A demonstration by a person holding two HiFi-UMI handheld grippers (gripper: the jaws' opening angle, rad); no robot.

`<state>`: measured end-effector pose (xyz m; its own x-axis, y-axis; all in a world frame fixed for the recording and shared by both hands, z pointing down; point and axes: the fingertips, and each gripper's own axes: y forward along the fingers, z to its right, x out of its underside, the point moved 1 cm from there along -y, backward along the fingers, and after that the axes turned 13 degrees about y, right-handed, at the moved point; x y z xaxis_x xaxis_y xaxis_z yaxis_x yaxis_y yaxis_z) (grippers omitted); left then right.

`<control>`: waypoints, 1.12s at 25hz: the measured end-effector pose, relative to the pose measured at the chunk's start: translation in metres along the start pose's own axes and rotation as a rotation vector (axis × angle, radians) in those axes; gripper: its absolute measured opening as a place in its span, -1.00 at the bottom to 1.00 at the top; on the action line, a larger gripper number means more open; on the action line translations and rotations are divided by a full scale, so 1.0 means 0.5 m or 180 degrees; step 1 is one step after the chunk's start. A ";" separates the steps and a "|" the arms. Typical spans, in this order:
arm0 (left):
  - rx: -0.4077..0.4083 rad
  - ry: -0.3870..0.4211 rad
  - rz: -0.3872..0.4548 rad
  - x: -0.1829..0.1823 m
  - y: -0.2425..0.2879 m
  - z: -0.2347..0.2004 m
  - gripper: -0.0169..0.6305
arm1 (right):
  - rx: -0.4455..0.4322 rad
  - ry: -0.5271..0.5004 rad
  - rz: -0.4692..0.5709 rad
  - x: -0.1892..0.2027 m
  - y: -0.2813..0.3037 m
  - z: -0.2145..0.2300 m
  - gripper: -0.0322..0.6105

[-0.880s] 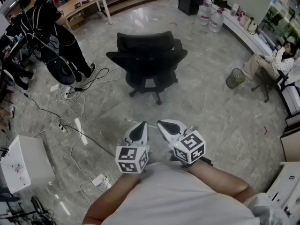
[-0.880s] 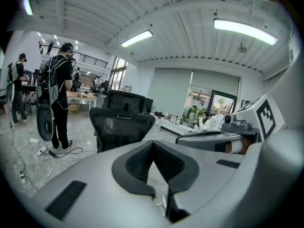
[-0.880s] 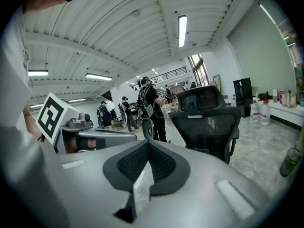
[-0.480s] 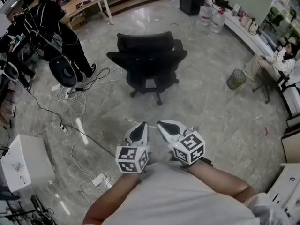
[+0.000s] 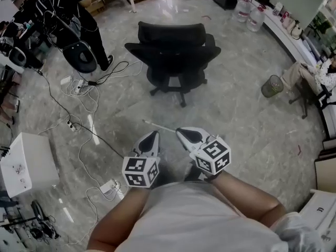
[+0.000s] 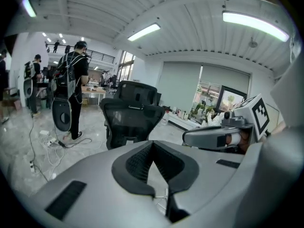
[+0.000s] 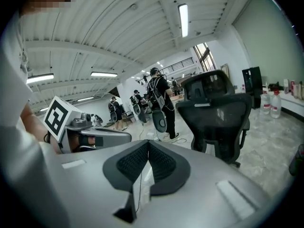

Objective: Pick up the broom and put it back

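Since the earlier frame, the chair (image 5: 173,51) and the standing person (image 5: 79,14) have slid up the head view. The left gripper (image 5: 151,138) now sits lower and further left.

Left gripper: jaws closed, nothing between them.

Right gripper (image 5: 185,135): jaws closed, empty, close beside the left.

A thin pale stick (image 5: 157,126) lies on the floor (image 5: 236,114) just ahead of both jaw tips, touching neither. I cannot tell whether it is the broom.
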<state>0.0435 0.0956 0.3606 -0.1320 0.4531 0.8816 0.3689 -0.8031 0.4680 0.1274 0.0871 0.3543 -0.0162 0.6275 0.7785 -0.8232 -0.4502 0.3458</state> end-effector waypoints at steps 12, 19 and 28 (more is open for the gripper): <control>-0.0044 -0.0470 -0.0177 0.133 -0.044 -0.334 -0.93 | 0.0169 -0.0151 -0.0688 0.040 0.371 -0.031 -0.59; -0.0055 -0.0543 -0.0422 0.227 -0.006 -0.442 -0.93 | 0.0207 -0.0410 -0.1177 0.095 0.554 0.035 -0.47; -0.0237 -0.1094 -0.0691 0.499 0.213 -0.492 -0.93 | 0.0028 -0.0674 -0.2143 0.402 0.813 0.338 -0.44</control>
<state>-0.1766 0.0277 0.6453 0.1203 0.7078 0.6961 0.2969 -0.6948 0.6551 -0.1145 -0.0771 0.7397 0.6067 0.6346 0.4787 -0.6108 -0.0132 0.7917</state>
